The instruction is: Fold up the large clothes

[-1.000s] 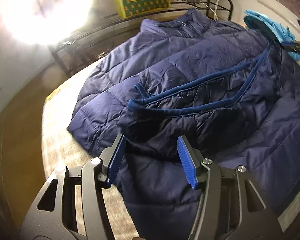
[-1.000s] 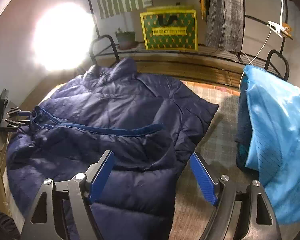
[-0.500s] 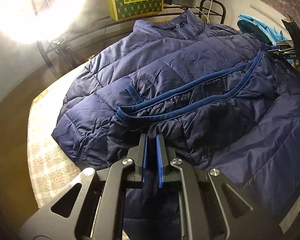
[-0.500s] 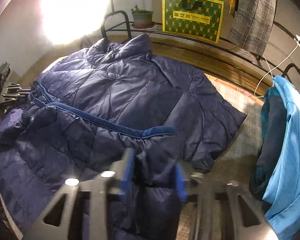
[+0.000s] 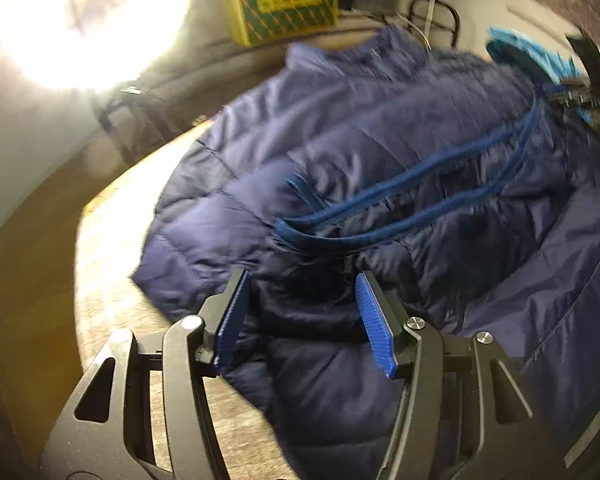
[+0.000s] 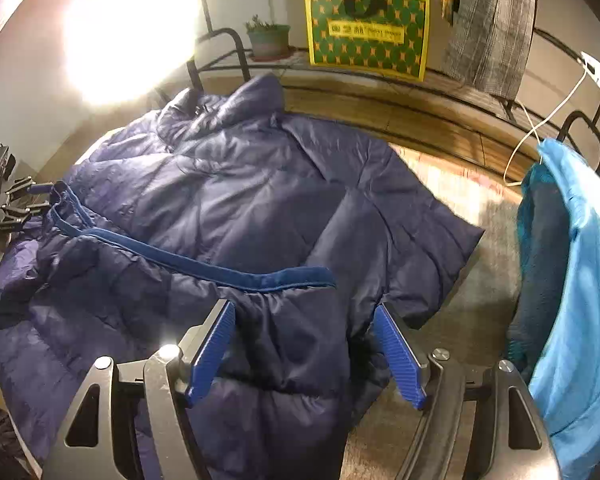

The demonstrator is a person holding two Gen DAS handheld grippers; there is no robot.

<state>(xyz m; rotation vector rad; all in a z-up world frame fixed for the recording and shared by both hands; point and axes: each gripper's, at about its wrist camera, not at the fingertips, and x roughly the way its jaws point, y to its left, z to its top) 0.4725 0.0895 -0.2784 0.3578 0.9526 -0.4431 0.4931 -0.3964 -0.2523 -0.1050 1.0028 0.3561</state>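
Note:
A navy quilted puffer jacket (image 5: 380,140) (image 6: 260,200) lies spread on the table, collar at the far end, with one part folded over along a bright blue trim (image 5: 420,184) (image 6: 220,268). My left gripper (image 5: 300,312) hovers over the jacket's near left edge. Its jaws are opening, and a bulge of fabric sits between the blue pads without being pinched. My right gripper (image 6: 304,344) is over the near right part just below the trim's end. Its jaws are opening too, with loose fabric between them.
A light blue garment (image 6: 572,280) (image 5: 532,52) hangs at the right. Behind the table a metal rack holds a yellow-green box (image 6: 366,32) (image 5: 284,0) and a potted plant (image 6: 268,38). A black clamp device (image 6: 4,196) sits at the jacket's left side. Bare table cloth (image 6: 460,200) shows at the right.
Both grippers closed on jacket fabric half a second ago and have since spread apart again. The fold along the blue trim lies a little farther in.

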